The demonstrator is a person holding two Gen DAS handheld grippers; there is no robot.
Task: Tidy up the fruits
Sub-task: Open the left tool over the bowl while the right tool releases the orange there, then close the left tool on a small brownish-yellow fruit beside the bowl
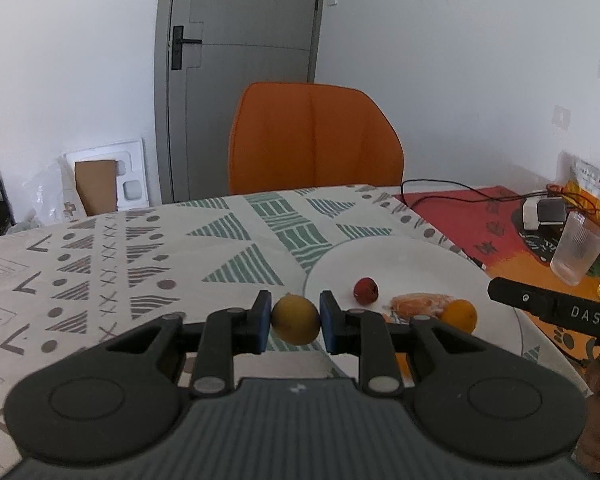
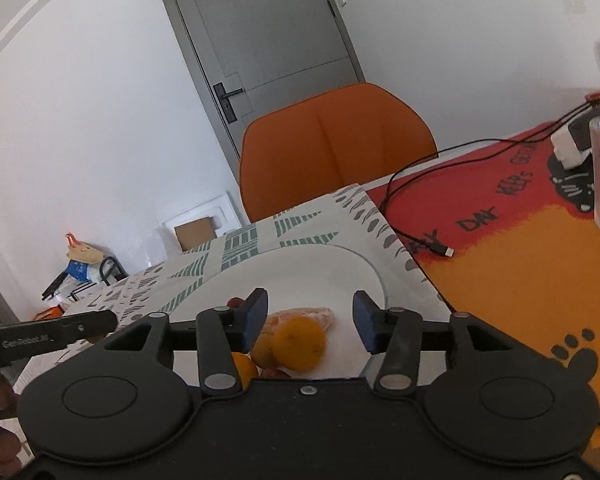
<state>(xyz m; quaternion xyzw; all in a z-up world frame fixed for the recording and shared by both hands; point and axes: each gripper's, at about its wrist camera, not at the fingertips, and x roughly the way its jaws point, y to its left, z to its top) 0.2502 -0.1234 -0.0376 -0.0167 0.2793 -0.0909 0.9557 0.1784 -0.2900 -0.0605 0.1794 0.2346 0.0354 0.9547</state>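
My left gripper (image 1: 295, 309) is shut on a round yellow fruit (image 1: 296, 326), held just above the patterned tablecloth at the left rim of a white plate (image 1: 400, 256). On that plate lie a small red fruit (image 1: 366, 291), a pale orange peeled piece (image 1: 418, 304) and an orange fruit (image 1: 459, 315). In the right wrist view my right gripper (image 2: 310, 317) stands open over the plate (image 2: 320, 272). An orange fruit (image 2: 298, 344) lies low between its pads, with a clear gap on the right side. The peeled piece (image 2: 306, 317) lies just behind it, and more fruit is partly hidden behind the left finger.
An orange chair (image 1: 314, 140) stands at the table's far side before a grey door. To the right, a red and orange mat (image 2: 520, 272) carries a black cable (image 2: 416, 236), a ribbed clear glass (image 1: 578, 248) and a small charger. Boxes sit on the floor at the left.
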